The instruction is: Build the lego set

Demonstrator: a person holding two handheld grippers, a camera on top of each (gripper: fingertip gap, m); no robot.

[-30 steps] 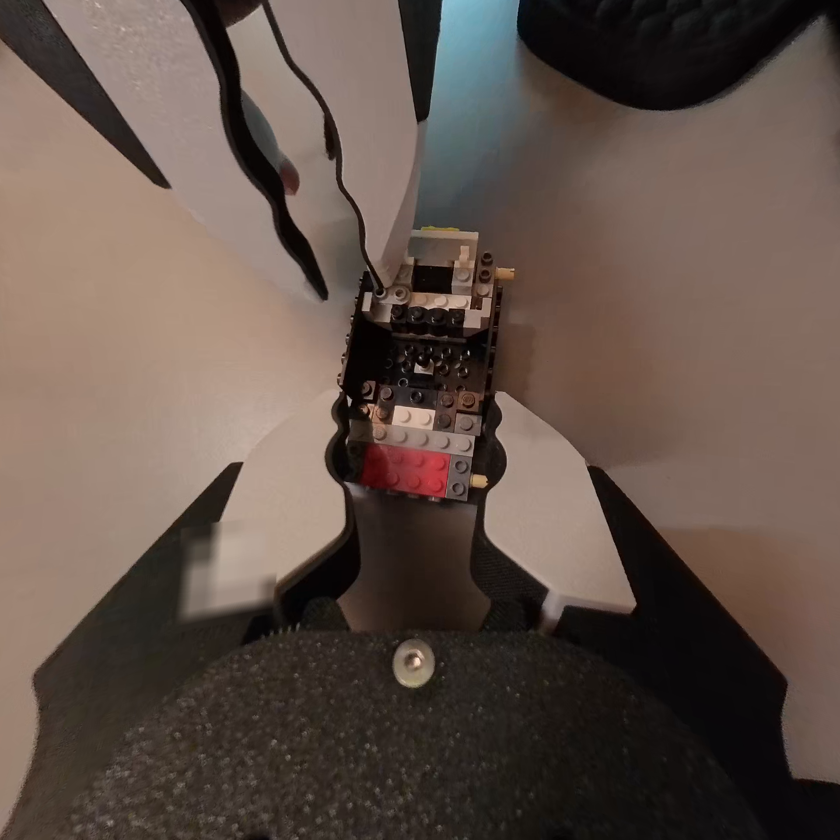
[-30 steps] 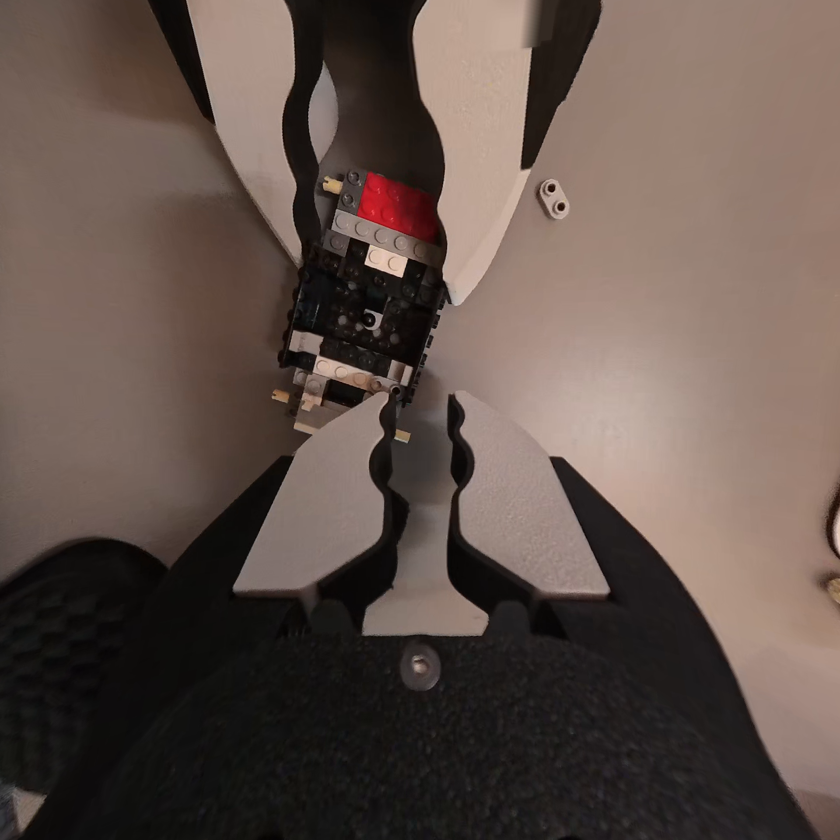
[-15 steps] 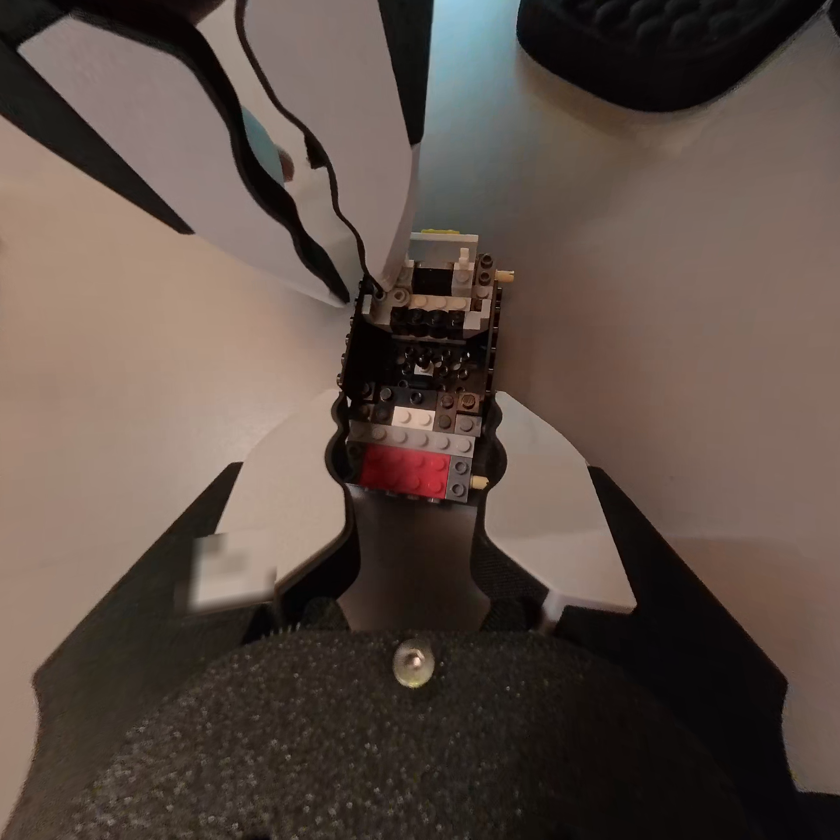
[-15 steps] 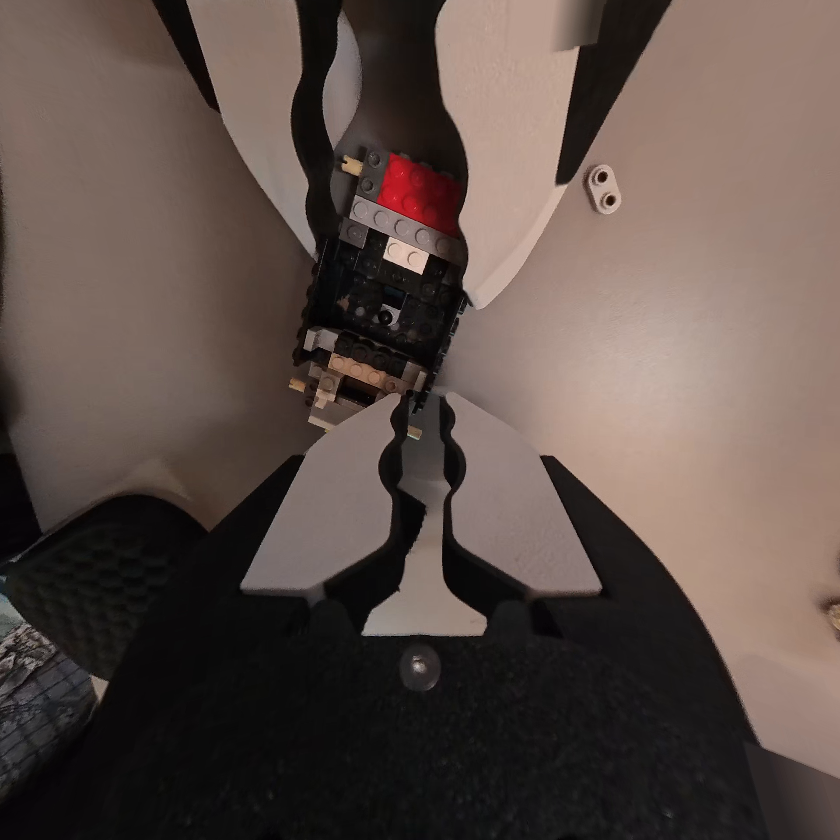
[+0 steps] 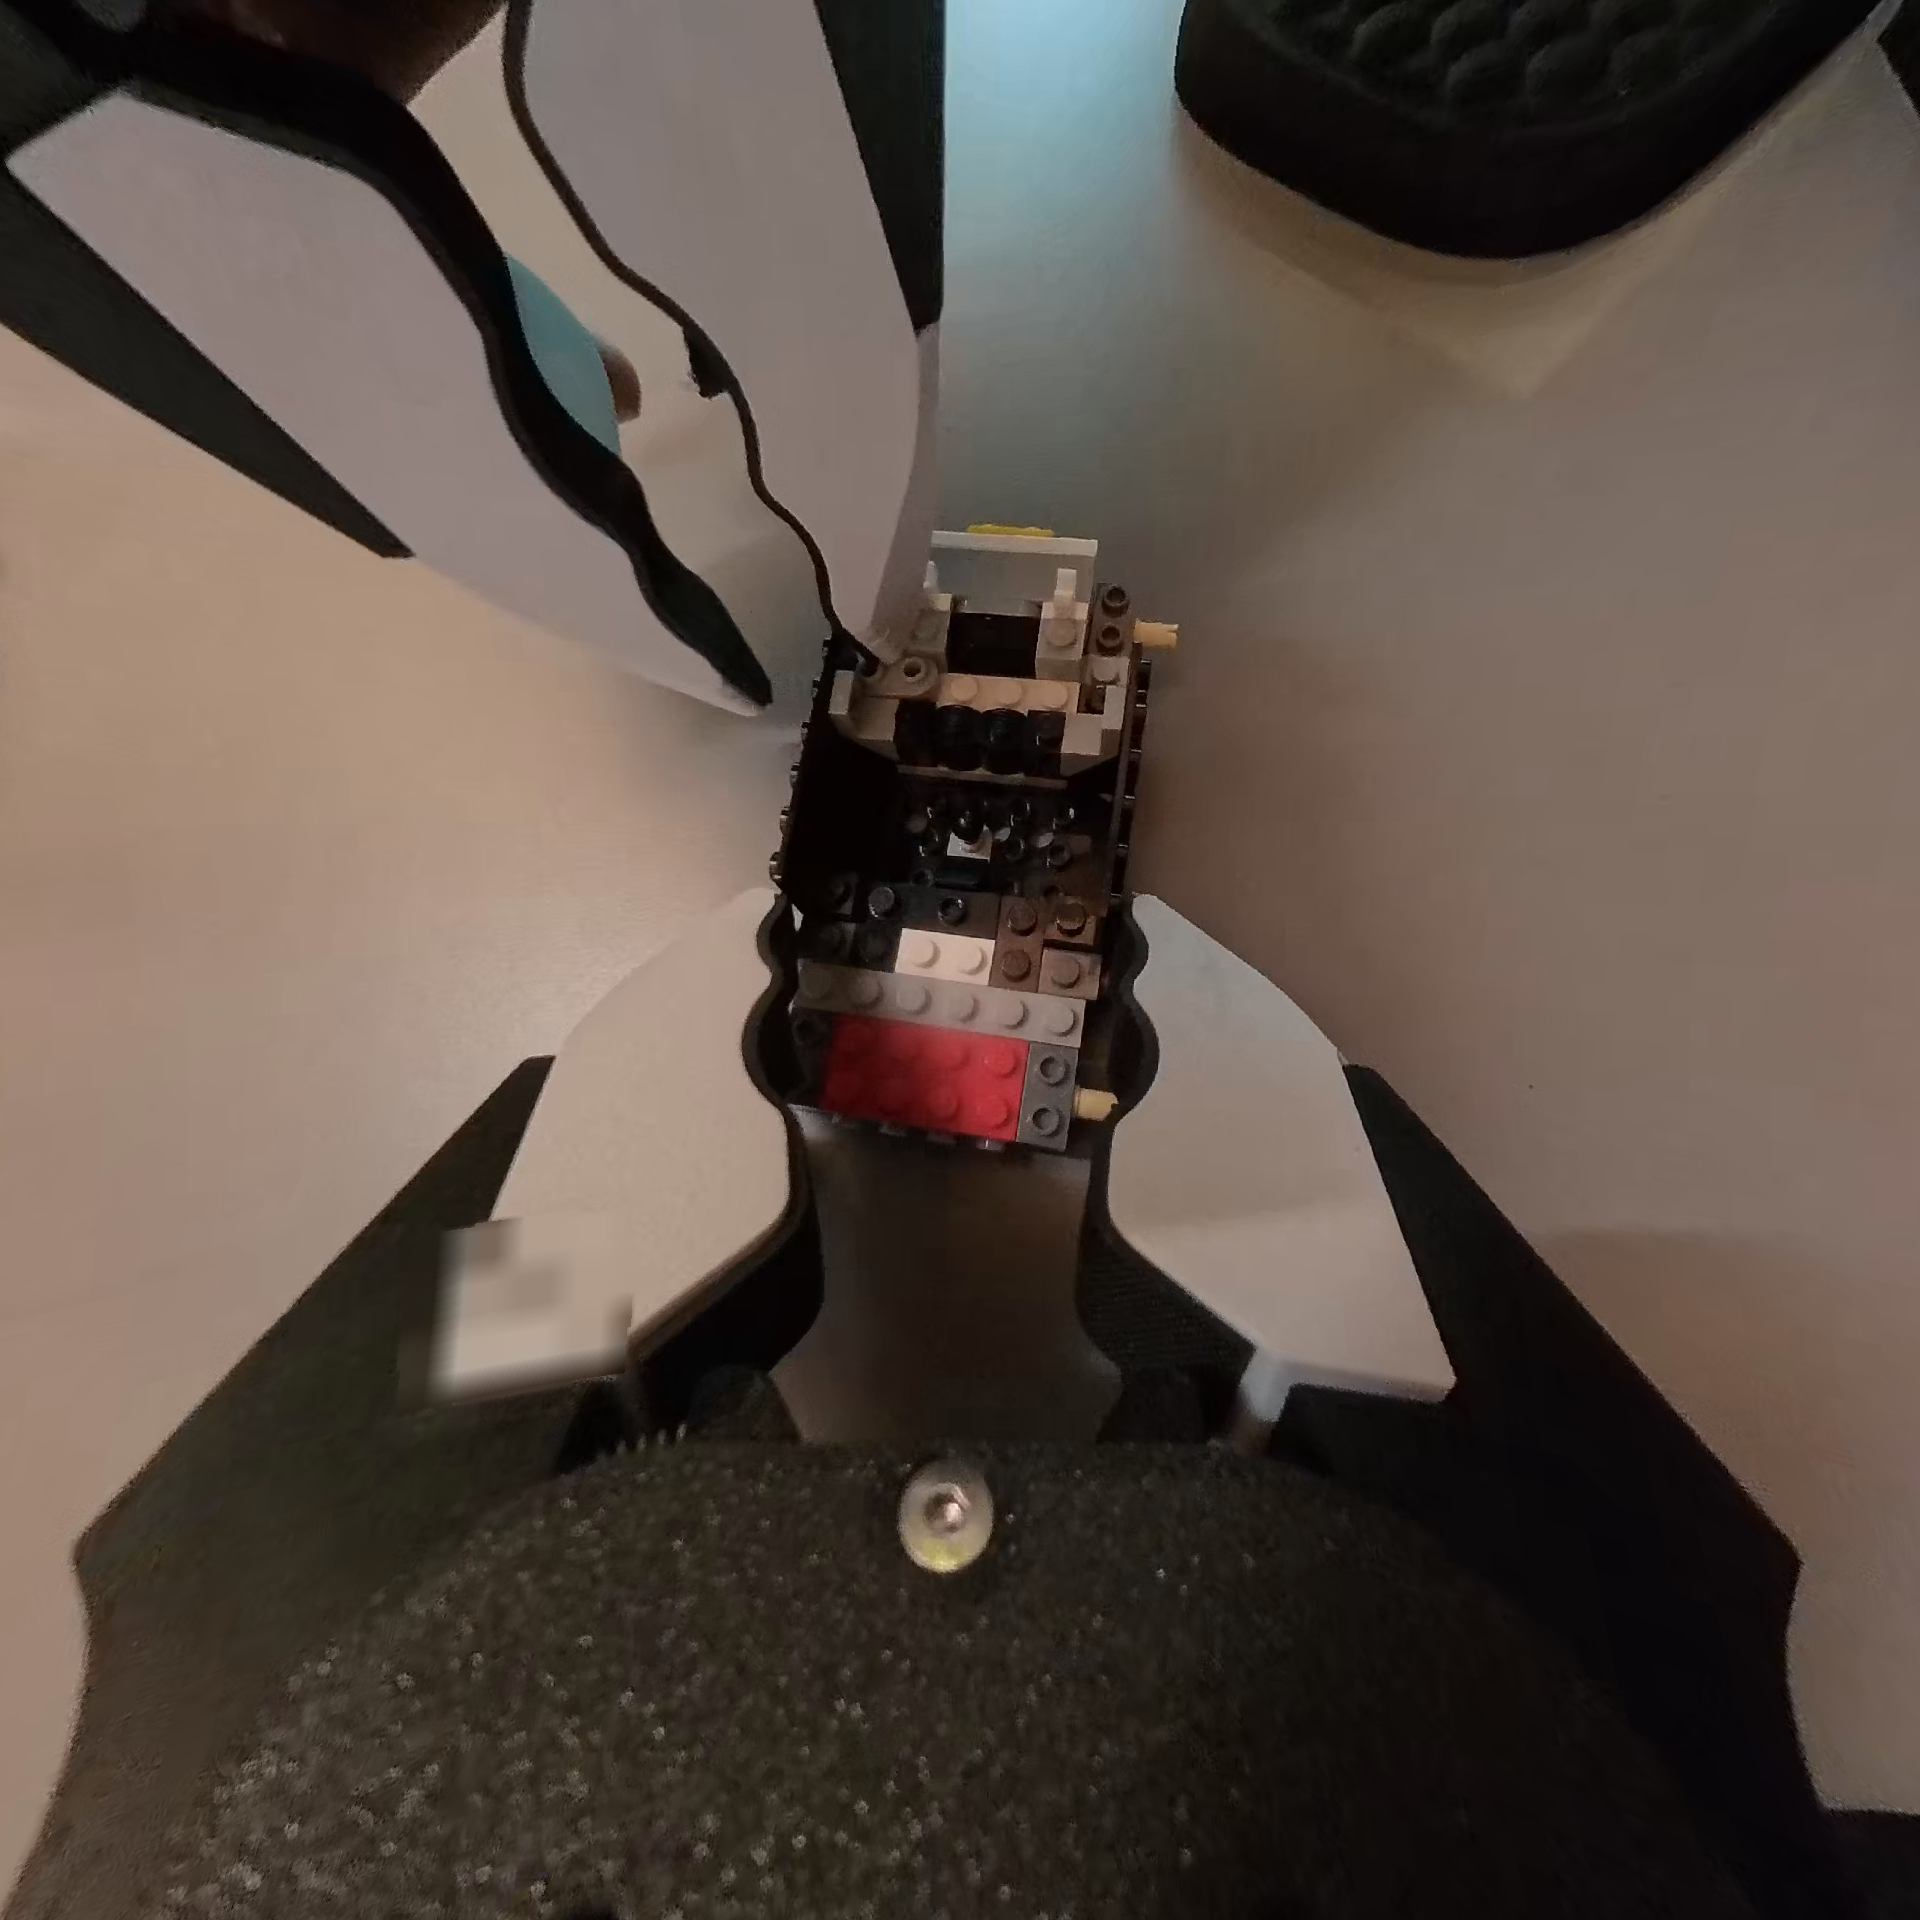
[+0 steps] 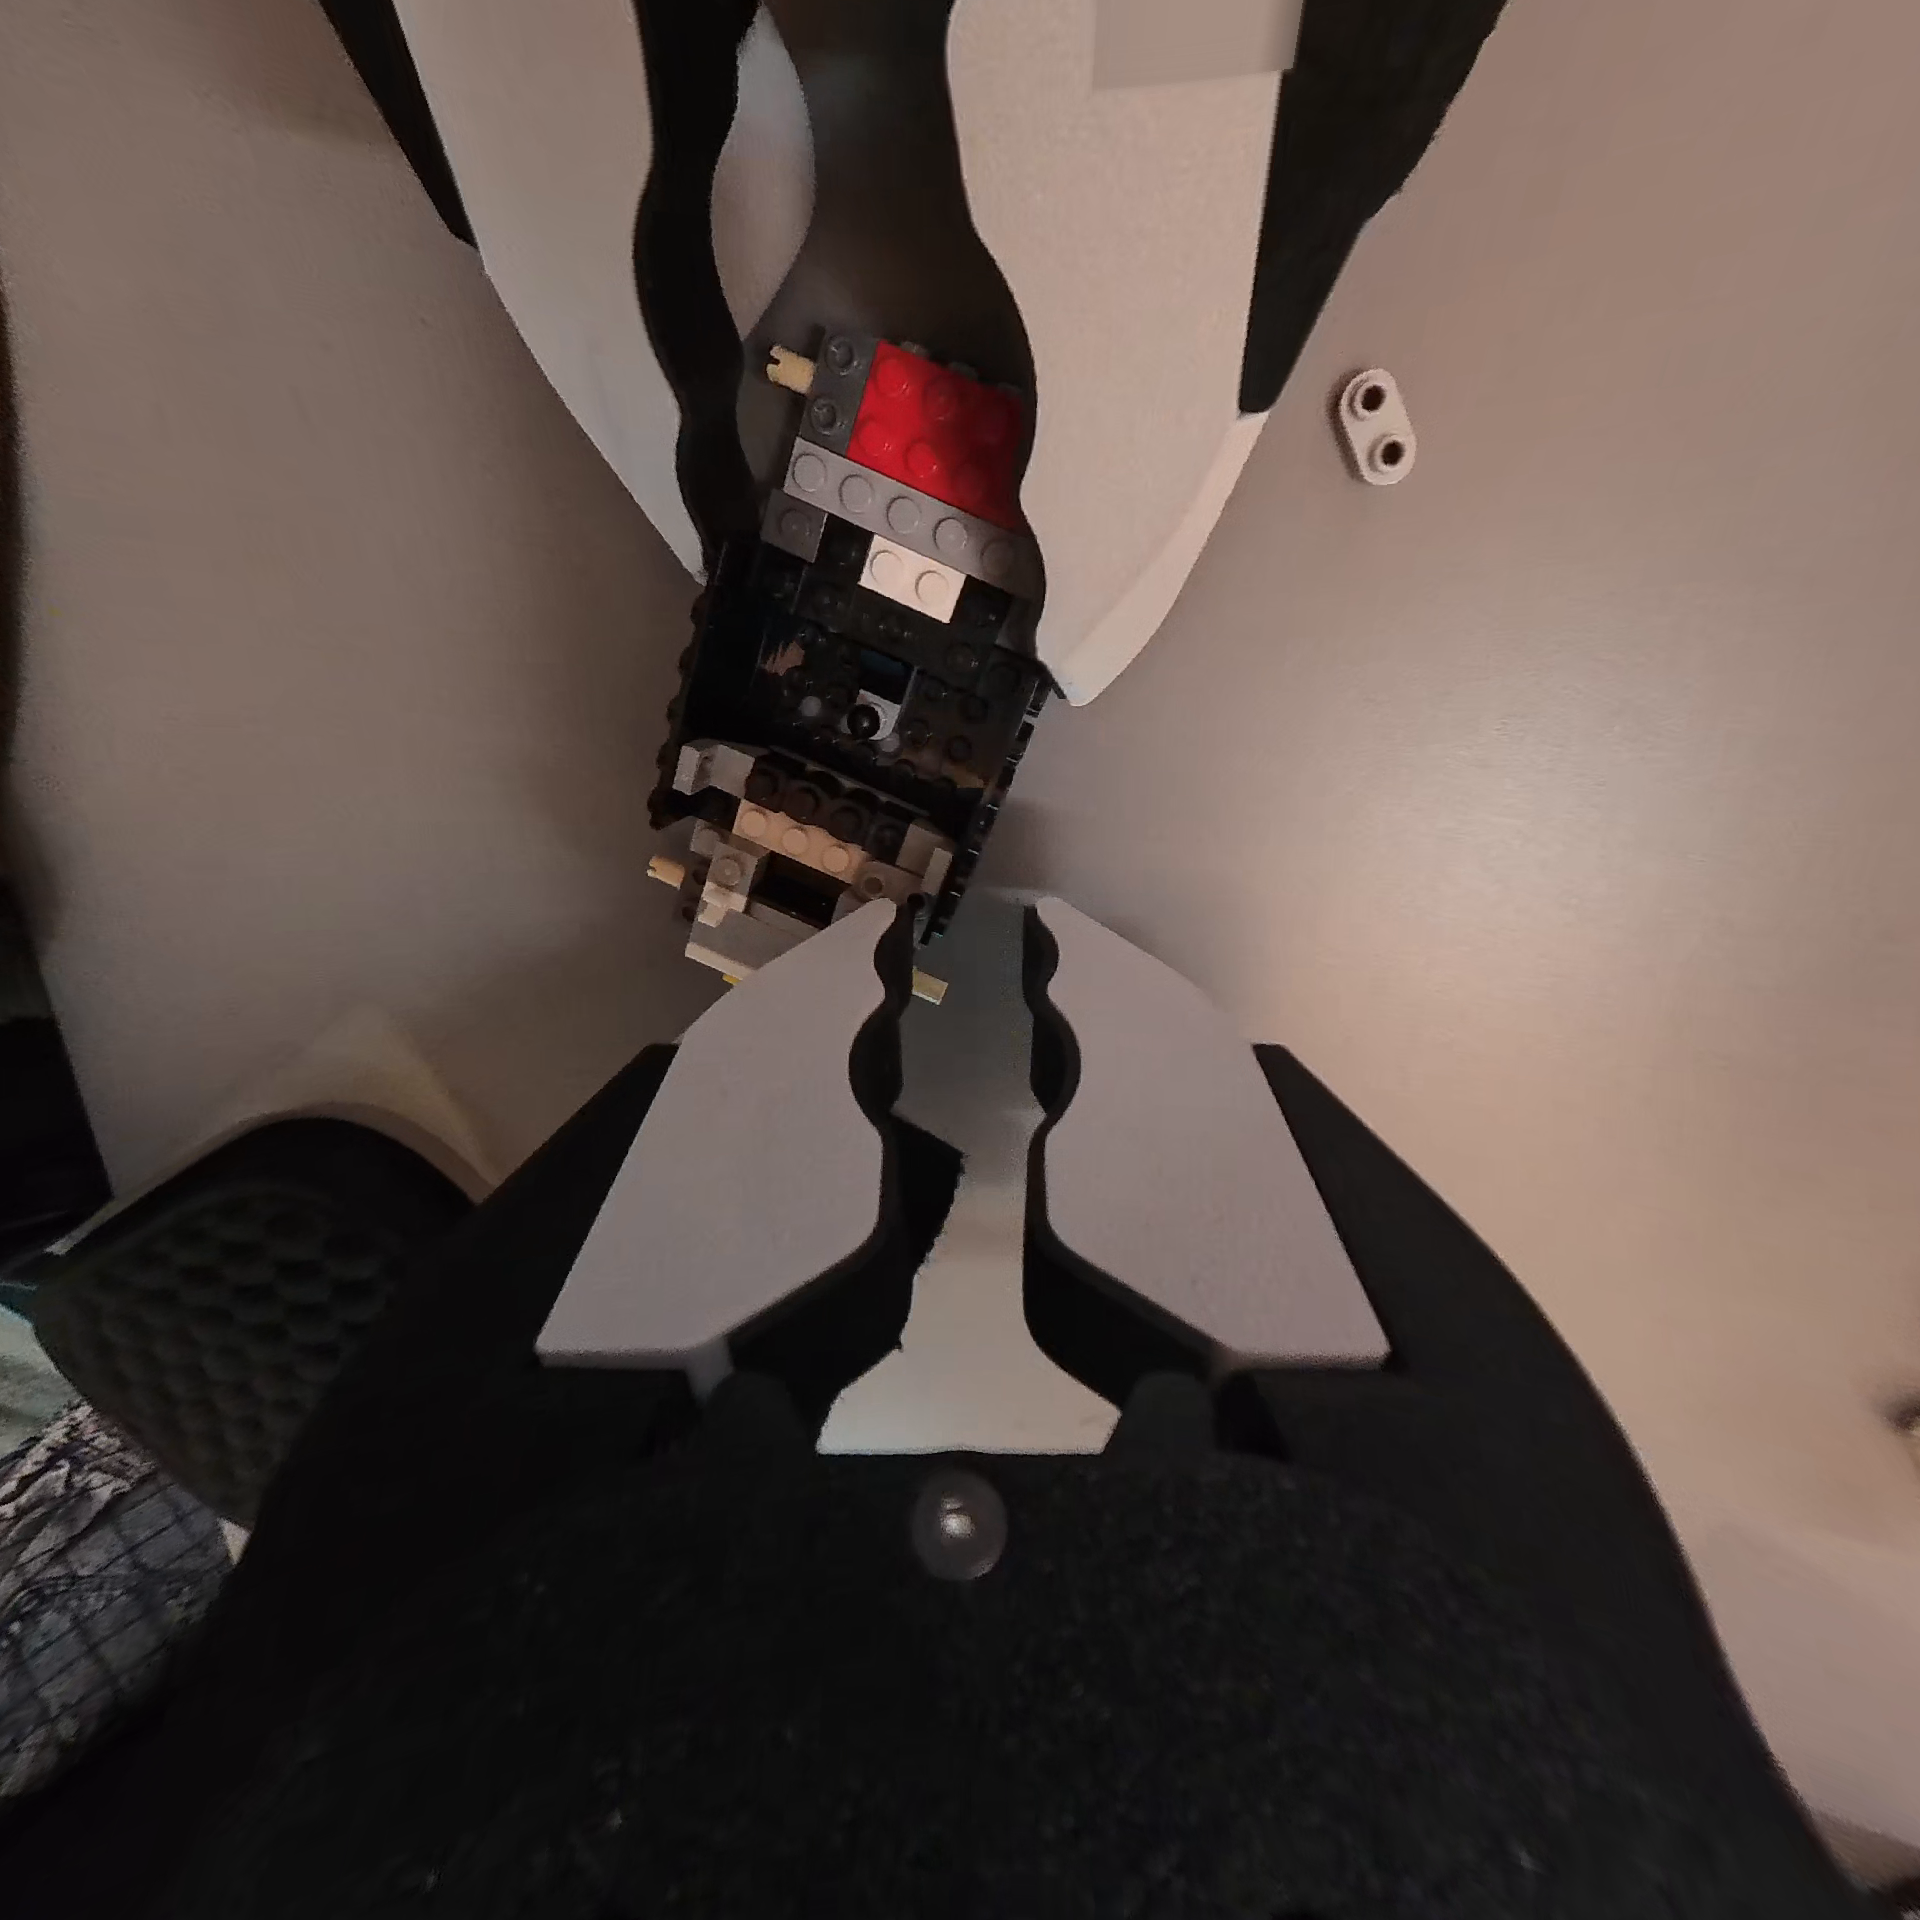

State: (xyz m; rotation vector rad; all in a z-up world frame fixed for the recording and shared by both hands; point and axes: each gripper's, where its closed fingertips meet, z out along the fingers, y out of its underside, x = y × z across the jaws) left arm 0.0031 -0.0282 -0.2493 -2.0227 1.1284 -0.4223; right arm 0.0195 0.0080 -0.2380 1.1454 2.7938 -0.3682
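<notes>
We are gripping the lego build [image 5: 951,883] at its red-brick end with our left gripper [image 5: 948,940]; the two fingers press against its long sides, and the dark pads hide the lower edges of the build there. The build rests on the pale counter [image 5: 1455,831], stretching away from the left wrist camera toward its grey and white end, where a small yellow piece peeks out behind a grey plate and cannot be made out further.

Our right gripper [image 6: 961,920] comes in from the opposite end. Its fingers stand a little apart, with bare counter visible between them. One fingertip [image 6: 868,920] lies at the corner of the grey end of the build, and we cannot tell whether it touches a stud there or just overlaps it in the view. In the right wrist view this finger covers the lowest grey plate, and a small tan peg shows in the gap just beside it.

A loose pale grey two-hole piece [image 6: 1377,424] lies on the counter well apart from the build. A black textured pad [image 5: 1538,114] sits at the counter's far edge, cut off by the frame. The black interior of the build is too dark to read in detail.
</notes>
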